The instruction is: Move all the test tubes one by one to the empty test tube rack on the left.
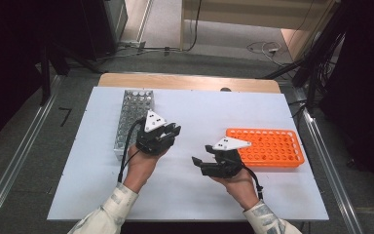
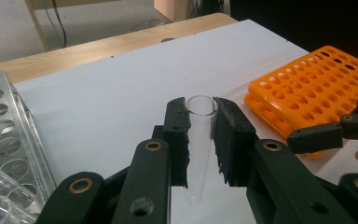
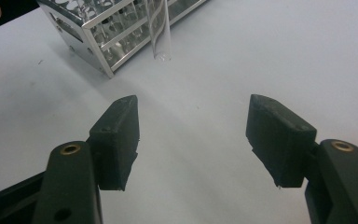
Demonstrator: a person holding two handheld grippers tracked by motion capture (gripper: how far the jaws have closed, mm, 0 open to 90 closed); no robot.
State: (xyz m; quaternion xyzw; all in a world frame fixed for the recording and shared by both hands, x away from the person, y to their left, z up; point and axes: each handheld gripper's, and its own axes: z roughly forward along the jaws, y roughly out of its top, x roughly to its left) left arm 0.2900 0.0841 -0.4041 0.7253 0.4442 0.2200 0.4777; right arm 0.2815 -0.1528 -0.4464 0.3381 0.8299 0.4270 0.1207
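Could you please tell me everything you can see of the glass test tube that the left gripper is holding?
The test tube is clear, colourless glass, apparently empty, with an open rim at one end and a rounded closed bottom. The left gripper is shut on it, its two black pads pressing the upper part just below the rim. In the right gripper view its lower end hangs roughly upright above the white table, beside the metal rack.

A fixed camera looks down from above the near edge of a white table (image 1: pixel 195 190). Two close cameras ride the handheld grippers, looking low along their black jaws. All views share the metal rack (image 1: pixel 134 117) (image 3: pixel 116 37).
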